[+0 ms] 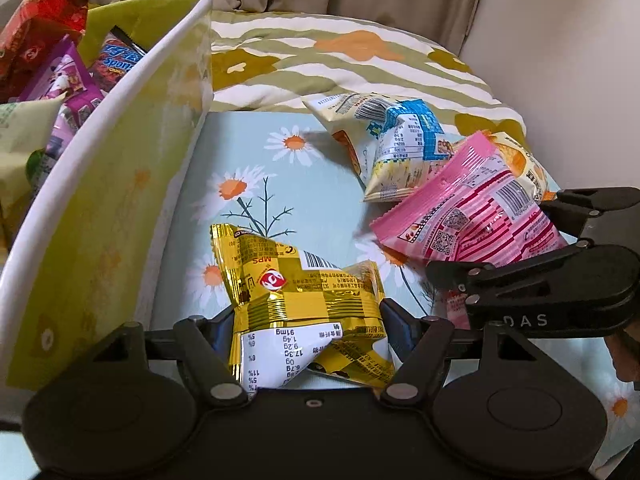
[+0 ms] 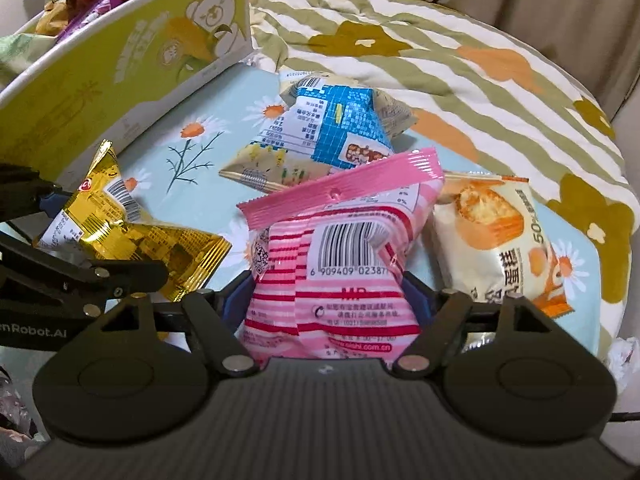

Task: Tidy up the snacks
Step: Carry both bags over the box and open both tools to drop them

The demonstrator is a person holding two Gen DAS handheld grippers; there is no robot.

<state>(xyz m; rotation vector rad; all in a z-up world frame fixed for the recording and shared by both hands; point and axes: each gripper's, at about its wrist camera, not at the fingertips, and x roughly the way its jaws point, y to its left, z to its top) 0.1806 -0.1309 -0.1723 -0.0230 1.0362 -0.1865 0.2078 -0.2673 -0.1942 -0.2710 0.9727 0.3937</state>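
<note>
My left gripper [image 1: 310,328] is shut on a crumpled gold snack packet [image 1: 296,292], pinching it at its waist just above the light blue daisy cloth [image 1: 280,168]. My right gripper [image 2: 326,296] is shut on a pink striped snack packet [image 2: 340,248], whose sides are squeezed between the blue pads. In the left wrist view the right gripper [image 1: 500,236] shows at the right around that pink packet [image 1: 472,208]. A blue and cream packet [image 2: 332,128] lies behind it, and a cream cake packet [image 2: 500,236] lies to its right.
A green and white cardboard box [image 1: 112,184] stands at the left, with red [image 1: 40,28] and purple [image 1: 68,80] packets among several inside. A striped flowered quilt [image 1: 340,60] lies beyond the cloth, with beige curtains behind it.
</note>
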